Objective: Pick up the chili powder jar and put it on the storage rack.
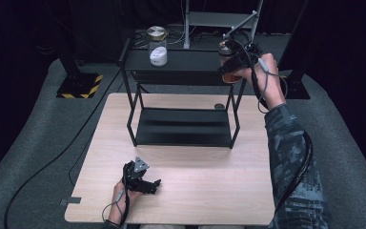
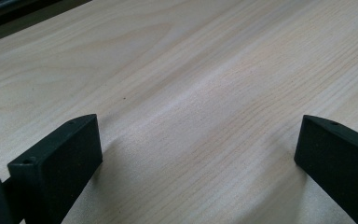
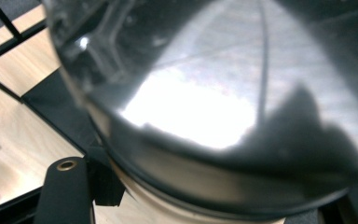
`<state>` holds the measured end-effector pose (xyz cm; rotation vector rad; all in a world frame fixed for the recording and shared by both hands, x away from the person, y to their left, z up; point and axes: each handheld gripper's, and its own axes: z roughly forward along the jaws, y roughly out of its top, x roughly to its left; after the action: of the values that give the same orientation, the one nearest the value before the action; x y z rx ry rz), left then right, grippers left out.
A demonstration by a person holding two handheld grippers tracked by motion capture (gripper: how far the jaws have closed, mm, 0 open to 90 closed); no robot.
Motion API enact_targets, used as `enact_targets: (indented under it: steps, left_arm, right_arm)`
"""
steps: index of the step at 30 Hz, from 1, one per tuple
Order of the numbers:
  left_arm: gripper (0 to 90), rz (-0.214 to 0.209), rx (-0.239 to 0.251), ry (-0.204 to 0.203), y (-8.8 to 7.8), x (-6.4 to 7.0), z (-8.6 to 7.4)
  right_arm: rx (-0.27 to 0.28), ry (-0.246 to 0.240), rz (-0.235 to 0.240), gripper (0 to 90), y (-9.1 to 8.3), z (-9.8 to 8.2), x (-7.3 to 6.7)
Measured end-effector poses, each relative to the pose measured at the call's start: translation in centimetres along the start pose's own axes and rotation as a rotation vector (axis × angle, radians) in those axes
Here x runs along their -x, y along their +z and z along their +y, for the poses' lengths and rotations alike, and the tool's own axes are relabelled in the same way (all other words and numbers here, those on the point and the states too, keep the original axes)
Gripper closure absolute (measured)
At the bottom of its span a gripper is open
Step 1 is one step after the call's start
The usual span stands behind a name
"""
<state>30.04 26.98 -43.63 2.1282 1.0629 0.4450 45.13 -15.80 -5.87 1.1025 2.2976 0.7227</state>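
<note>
A black two-shelf rack [image 1: 186, 62] stands at the far middle of the wooden table [image 1: 205, 191]. A glass jar with white contents [image 1: 157, 49] and a metal lid sits on the left of its top shelf. My right gripper [image 1: 228, 67] is shut on a second glass jar [image 1: 227, 56] with brownish contents, held at the right end of the top shelf. That jar [image 3: 205, 93] looms close and tilted in the right gripper view, its lid rim low in the picture. My left gripper [image 1: 155, 186] rests near the table's front left, jaws wide apart over bare wood [image 2: 200, 93].
The rack's lower shelf [image 1: 183, 126] is bare. A small dark round thing [image 1: 218, 106] lies on the table behind the rack's right legs. A stand base with yellow-black stripes [image 1: 78, 87] and cables lie on the grey floor to the left.
</note>
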Motion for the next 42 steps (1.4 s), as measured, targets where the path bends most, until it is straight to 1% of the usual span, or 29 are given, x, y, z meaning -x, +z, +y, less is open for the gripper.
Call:
enact_targets:
  steps: [8,11,16,24,27,31,33,35,38,42]
  left_arm:
    - [0.0,0.000,0.000,0.000,0.0,0.0,0.0]
    - [0.1,0.000,0.000,0.000,0.0,0.0,0.0]
    - [0.0,0.000,0.000,0.000,0.0,0.0,0.0]
    - [0.1,0.000,0.000,0.000,0.0,0.0,0.0]
    - [0.1,0.000,0.000,0.000,0.0,0.0,0.0]
    - [0.1,0.000,0.000,0.000,0.0,0.0,0.0]
    - [0.1,0.000,0.000,0.000,0.0,0.0,0.0]
    - [0.1,0.000,0.001,0.000,0.0,0.0,0.0]
    - [0.1,0.000,0.000,0.000,0.0,0.0,0.0]
    - [0.1,0.000,0.000,0.000,0.0,0.0,0.0]
  right_arm:
    - [0.063,0.016,-0.027,30.7,0.2,-0.3,-0.3]
    - [0.087,0.032,-0.036,30.7,0.4,-0.4,-0.4]
    - [0.117,0.053,-0.036,30.7,0.9,-0.5,-0.1]
    - [0.145,0.087,-0.043,30.7,2.2,-0.4,0.2]
    - [0.142,0.095,-0.044,30.7,2.8,-0.2,0.4]
    - [0.154,0.119,-0.048,30.7,3.5,-0.2,0.7]
    - [0.149,0.124,-0.043,30.7,3.9,-0.1,1.0]
    - [0.155,0.127,-0.049,30.7,4.2,-0.1,1.0]
    - [0.170,0.148,-0.056,30.7,4.7,-0.1,1.1]
    - [0.174,0.167,-0.055,30.7,5.4,-0.2,1.3]
